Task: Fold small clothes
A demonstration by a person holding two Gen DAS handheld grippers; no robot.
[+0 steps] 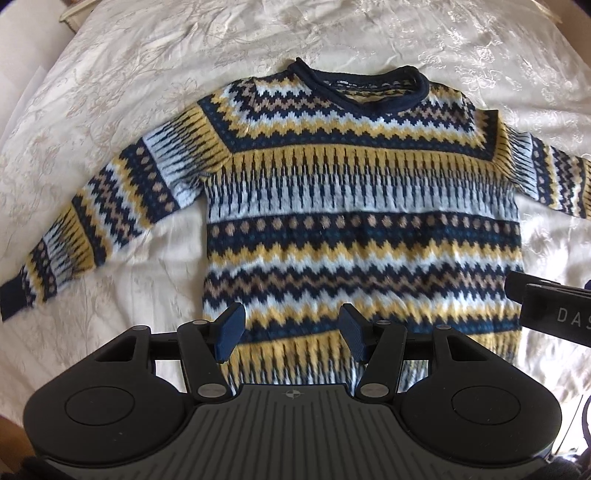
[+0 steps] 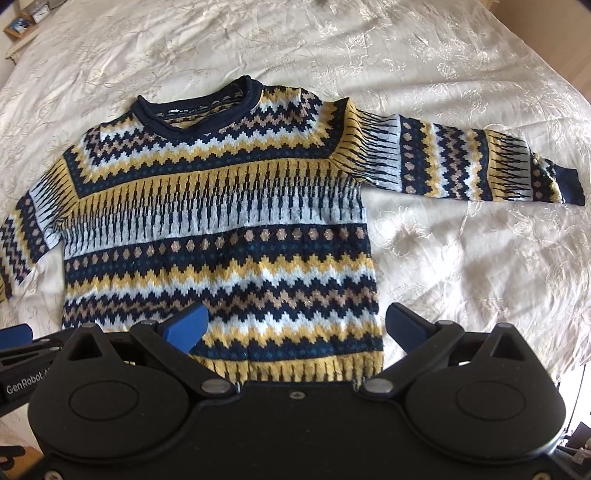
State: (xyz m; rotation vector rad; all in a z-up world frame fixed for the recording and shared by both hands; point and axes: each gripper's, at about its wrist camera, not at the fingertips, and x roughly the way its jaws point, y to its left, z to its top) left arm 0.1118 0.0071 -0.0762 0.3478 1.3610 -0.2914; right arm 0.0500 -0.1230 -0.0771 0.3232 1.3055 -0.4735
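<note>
A small knit sweater (image 1: pixel 354 206) with navy, yellow, white and tan zigzag bands lies flat, front up, on a bed, collar at the far side and both sleeves spread out. It also shows in the right wrist view (image 2: pixel 221 229). My left gripper (image 1: pixel 291 332) is open and empty, held above the sweater's hem. My right gripper (image 2: pixel 295 328) is open and empty, above the hem's right corner. The right gripper's body also shows at the right edge of the left wrist view (image 1: pixel 554 314).
A cream embroidered bedspread (image 2: pixel 461 258) covers the bed all around the sweater. A wooden shelf with small items (image 2: pixel 22 22) stands at the far left corner.
</note>
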